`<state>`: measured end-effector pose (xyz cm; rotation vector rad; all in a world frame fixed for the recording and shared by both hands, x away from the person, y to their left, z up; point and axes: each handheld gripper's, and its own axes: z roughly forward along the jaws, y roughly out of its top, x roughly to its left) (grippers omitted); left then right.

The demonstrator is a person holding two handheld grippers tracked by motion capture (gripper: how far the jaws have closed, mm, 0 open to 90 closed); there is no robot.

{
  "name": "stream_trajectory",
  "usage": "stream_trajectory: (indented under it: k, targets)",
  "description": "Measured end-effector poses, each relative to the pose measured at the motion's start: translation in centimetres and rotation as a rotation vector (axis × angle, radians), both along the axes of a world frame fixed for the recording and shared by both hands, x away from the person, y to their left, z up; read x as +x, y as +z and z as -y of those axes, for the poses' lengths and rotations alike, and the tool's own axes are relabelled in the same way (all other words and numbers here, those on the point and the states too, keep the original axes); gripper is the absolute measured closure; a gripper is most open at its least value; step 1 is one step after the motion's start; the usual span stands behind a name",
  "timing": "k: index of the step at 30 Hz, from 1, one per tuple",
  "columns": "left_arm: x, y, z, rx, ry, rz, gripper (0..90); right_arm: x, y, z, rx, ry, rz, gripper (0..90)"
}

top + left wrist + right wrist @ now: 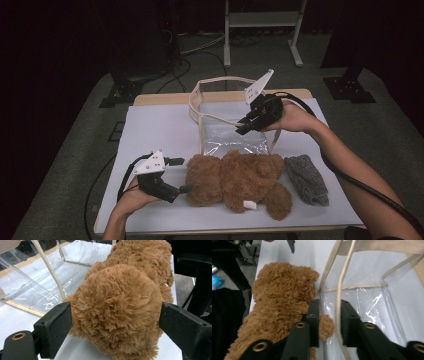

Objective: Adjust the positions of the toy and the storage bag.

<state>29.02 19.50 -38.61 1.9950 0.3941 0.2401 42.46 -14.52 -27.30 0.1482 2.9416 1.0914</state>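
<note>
- Brown teddy bear (237,182) lies flat on the white table (155,125), near the front edge, head toward the left gripper (181,176).
- Left gripper: jaws wide apart, one on each side of the bear's head (117,307). Pads sit at the fur's edge; can't tell if they press. Reads as not clamped.
- Clear plastic bag (232,135) with beige trim stands just behind the bear, mouth up, its front edge touching the bear.
- Right gripper (241,126) is at the bag's near-right rim, tilted down toward it.
- In the right gripper view, the beige rim strap (339,315) runs through the narrow gap between the jaws. Jaws slightly parted, not pinching it, as far as visible.
- Grey knit cloth (307,179) lies just right of the bear, near its leg.
</note>
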Motion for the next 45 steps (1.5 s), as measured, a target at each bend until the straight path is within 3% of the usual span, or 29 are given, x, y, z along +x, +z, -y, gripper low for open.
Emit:
stream_trajectory:
  k: [10,15,21,27,36,40,45]
  targets:
    - [-0.1,0.0,-0.1,0.005,0.004,0.000,10.6,0.0,0.9,0.8,0.018,-0.065,0.054,54.2]
    - [-0.2,0.0,-0.3,0.002,0.007,0.003,10.6,-0.2,2.2,1.5,0.082,-0.087,0.064,51.8]
    - [-0.3,0.1,-0.5,0.002,0.011,0.008,10.6,-1.4,3.2,1.6,0.094,-0.086,0.084,47.3]
    - [-0.3,0.2,-0.7,-0.005,0.020,0.007,10.5,-3.3,3.3,1.2,0.101,-0.049,0.090,41.3]
    - [-0.4,0.2,-1.0,-0.005,0.033,0.009,10.4,-6.5,1.8,0.1,0.119,0.035,0.068,35.0]
    - [-0.5,0.3,-0.9,0.000,0.031,0.014,10.4,-7.7,-0.2,-1.2,0.083,0.064,0.041,31.4]
    - [-0.5,0.3,-1.0,-0.003,0.036,0.015,10.4,-7.9,-2.0,-2.4,0.048,0.082,0.020,30.0]
